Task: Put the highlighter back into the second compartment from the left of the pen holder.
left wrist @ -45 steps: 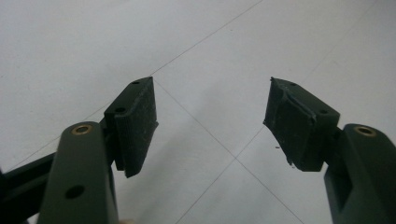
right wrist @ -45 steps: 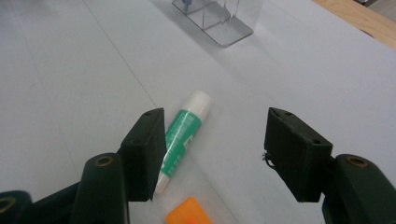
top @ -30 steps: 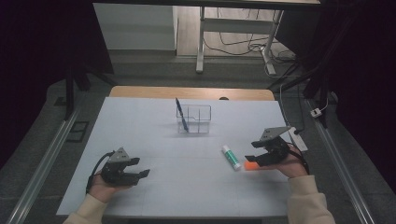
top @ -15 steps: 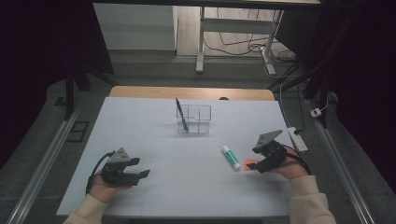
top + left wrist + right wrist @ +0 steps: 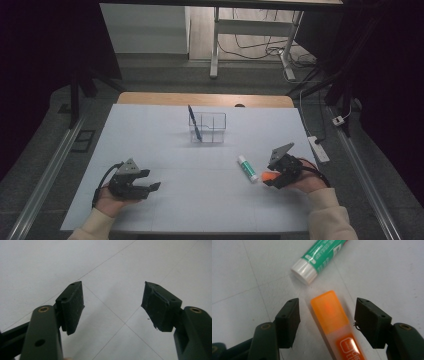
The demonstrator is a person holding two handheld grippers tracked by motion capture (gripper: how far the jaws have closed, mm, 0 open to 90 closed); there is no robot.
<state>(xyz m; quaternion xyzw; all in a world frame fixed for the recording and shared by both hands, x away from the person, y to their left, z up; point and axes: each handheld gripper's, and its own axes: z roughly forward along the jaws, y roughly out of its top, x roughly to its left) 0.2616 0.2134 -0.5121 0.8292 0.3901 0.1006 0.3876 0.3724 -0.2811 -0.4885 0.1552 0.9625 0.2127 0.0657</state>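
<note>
An orange highlighter (image 5: 334, 322) lies flat on the white table, and my right gripper (image 5: 327, 322) stands open with one jaw on each side of it, neither touching. In the high view the highlighter (image 5: 268, 175) pokes out at the right gripper (image 5: 275, 176). A green and white glue stick (image 5: 322, 255) lies just beyond the highlighter's cap; the glue stick (image 5: 246, 167) points toward the near right. My left gripper (image 5: 150, 186) rests open at the near left, and between its jaws (image 5: 112, 307) there is bare table.
A clear plastic organiser (image 5: 207, 128) stands at the middle back of the white table (image 5: 150, 135), with a blue pen (image 5: 194, 123) leaning in its left compartment. A power strip (image 5: 318, 148) lies on the floor beyond the table's right edge.
My right gripper has come down and toward the near side, and its open jaws now straddle the orange highlighter. The left gripper has stayed put.
</note>
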